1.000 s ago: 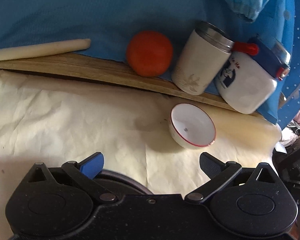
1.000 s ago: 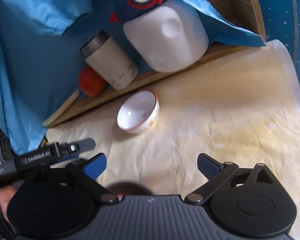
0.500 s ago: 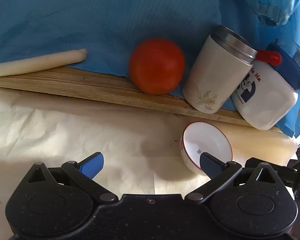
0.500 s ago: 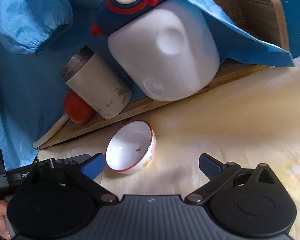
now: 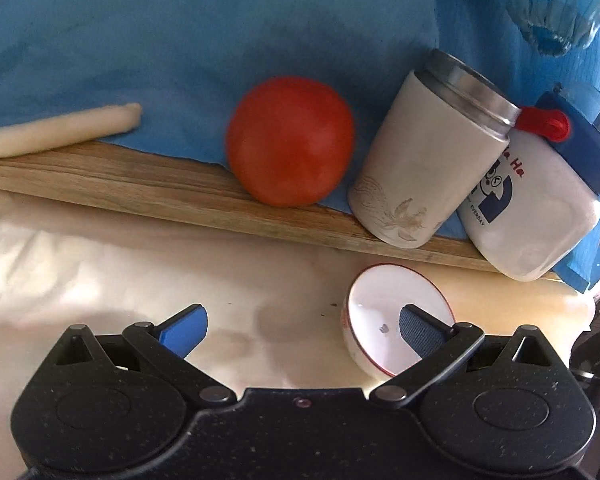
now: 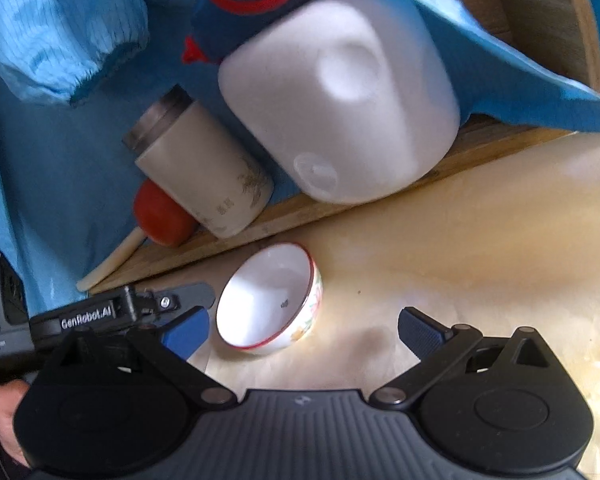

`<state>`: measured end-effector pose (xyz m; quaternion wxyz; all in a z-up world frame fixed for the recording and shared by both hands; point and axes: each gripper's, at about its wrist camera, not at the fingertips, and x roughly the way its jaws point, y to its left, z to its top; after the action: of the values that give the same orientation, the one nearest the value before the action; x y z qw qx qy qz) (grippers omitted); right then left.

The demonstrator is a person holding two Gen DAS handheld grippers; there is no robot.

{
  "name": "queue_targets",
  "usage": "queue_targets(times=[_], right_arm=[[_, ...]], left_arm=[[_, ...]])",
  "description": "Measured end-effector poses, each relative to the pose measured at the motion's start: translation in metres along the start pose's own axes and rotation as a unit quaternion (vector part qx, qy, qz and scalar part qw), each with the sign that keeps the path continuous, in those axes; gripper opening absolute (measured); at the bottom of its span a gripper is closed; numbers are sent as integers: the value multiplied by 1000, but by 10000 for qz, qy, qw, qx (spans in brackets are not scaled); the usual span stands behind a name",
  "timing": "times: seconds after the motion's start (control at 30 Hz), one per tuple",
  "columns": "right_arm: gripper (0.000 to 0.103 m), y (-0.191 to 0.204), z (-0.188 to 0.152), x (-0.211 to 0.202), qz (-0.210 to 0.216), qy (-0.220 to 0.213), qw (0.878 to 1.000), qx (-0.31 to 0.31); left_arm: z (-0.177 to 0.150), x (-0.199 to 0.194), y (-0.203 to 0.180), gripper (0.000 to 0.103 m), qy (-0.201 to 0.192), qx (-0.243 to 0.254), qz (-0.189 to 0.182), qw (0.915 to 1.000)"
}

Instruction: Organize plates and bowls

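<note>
Just ahead of the left gripper, a bit to its right side, sits the small white bowl with a red rim. It rests on the pale paper that covers the bench. The left gripper is wide open and holds nothing. Its right finger hangs over the inside of the bowl, and its left finger is out over bare paper. I cannot tell if that finger touches the bowl.

The right gripper is wide open too, and it holds nothing. From it, the bowl lies just ahead and a little to the left, between its two fingers but closer to the left one. The bowl is tipped, so its open mouth faces the left gripper. Flowers are painted on its outside.

The left gripper looks nearer to the bowl, so I think it will do the grab. To me, it would need to slide right so the rim sits between both fingers.

Past the bowl is a wooden board. On it stand a red tomato, a cream can with a metal lid and a white jar with a blue cap.

No plates show here. The near side of the bowl is hidden behind the left gripper. A blue cloth covers what is behind the board.
</note>
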<state>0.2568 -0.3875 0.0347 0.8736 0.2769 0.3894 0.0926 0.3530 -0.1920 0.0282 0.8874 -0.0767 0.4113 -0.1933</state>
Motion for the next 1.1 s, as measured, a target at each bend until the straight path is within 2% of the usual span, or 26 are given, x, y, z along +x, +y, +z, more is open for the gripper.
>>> queue_targets(times=[0.37,0.5,0.6,0.83,0.97,1.03,1.1], right_arm=[[102,-4,5,2,-66,-127,9999,76],[96,-7,6,4,-72,-114,9998,137],[92,-9,6,6,-12,-68,9999,128],[91,-12,6,8,316,-84,9994,133],[82,-11,7,19,275,102,9995,71],[77,-11,8,22,242,147,9996,68],[67,-10,8,24,168,139,9998,27]], left_arm=[[-3,16,-2,102,86,-34,-138,9999],[-4,21,1,100,164,-62,-212,9996],[-3,21,2,99,161,-91,-293,9994],[-9,13,11,91,106,-64,-379,9992],[-12,13,13,85,98,-41,-416,9991],[-12,14,14,79,86,-82,-428,9990],[-13,14,18,76,74,-133,-469,9988]])
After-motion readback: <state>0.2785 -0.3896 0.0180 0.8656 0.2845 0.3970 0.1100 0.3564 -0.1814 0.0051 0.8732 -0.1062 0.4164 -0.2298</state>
